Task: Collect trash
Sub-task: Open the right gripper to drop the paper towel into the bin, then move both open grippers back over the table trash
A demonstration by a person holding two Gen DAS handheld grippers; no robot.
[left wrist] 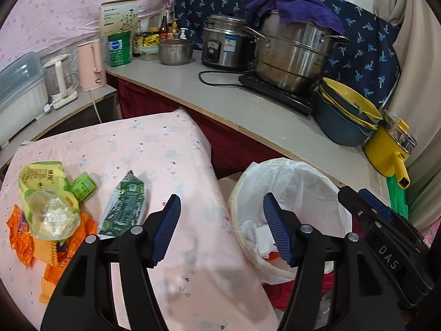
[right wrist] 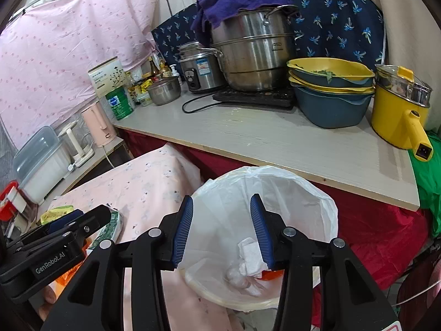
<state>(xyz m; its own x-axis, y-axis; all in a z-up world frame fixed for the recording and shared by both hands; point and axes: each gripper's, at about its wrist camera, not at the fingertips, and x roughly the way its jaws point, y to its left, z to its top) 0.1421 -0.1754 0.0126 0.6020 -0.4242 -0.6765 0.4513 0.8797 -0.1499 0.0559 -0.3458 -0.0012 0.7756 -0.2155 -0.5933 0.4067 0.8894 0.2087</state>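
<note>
- Trash bin (right wrist: 264,193): round, lined with a white plastic bag; lower centre of the right wrist view, lower right of centre in the left wrist view (left wrist: 289,182). It stands just beside the edge of the pink-covered table.
- Bin contents: crumpled white tissue (right wrist: 249,256) lying at the bottom, with a scrap of orange showing beside it.
- Right gripper (right wrist: 223,229): over the bin mouth, blue ribbed pads apart with a clear gap between them; nothing held, nothing touched.
- Left gripper (left wrist: 222,226): pads wide apart and empty; the left pad lies over the tablecloth, the right pad over the bin's rim. Also seen from the side at lower left of the right wrist view.
- Green wrapper (left wrist: 124,207): dark green foil, flattened, on the table just left of the left gripper.
- Yellow-green packet (left wrist: 44,187): crumpled, with clear plastic at its lower part, lower left of the left wrist view; a small green box (left wrist: 82,186) touches its right side.
- Orange wrappers (left wrist: 30,237): crinkled, partly under the packet.
- Table (left wrist: 165,149): covered in pale pink patterned cloth.
- Counter (right wrist: 275,138): pale board behind the bin, bearing a large steel pot (right wrist: 253,55) draped with a purple cloth, a rice cooker (right wrist: 198,69), stacked yellow-and-blue bowls (right wrist: 330,91) and a yellow pan (right wrist: 399,110).
</note>
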